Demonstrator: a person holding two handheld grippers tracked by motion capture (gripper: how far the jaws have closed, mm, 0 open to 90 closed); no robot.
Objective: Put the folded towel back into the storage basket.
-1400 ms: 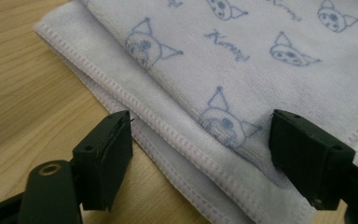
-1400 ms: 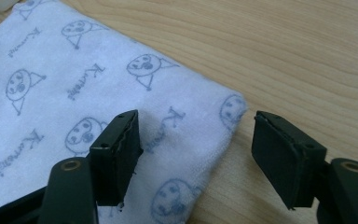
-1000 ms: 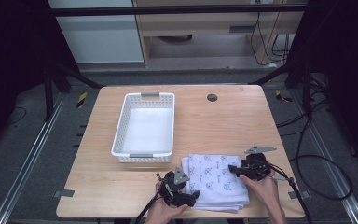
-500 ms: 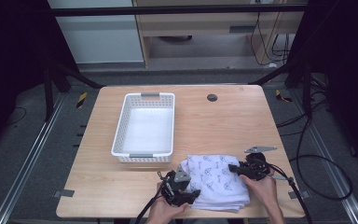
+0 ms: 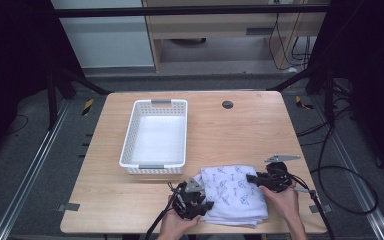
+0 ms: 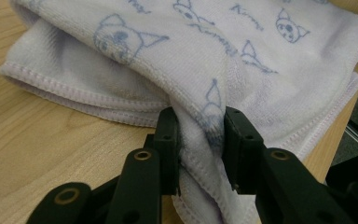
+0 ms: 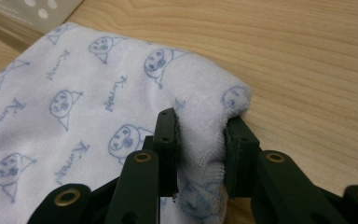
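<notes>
Folded towel (image 5: 234, 195) flat on the desk (image 5: 230, 130) beside the basket (image 5: 156, 135), left hand-held gripper (image 6: 200, 135) and right hand-held gripper (image 7: 200, 140) just clamped on opposite edges, seemingly for a level two-handed lift.

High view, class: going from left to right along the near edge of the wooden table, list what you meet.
Left black two-jaw gripper shut on the cloth → folded white cloth with blue printed faces → right black two-jaw gripper shut on the cloth's other side.
</notes>
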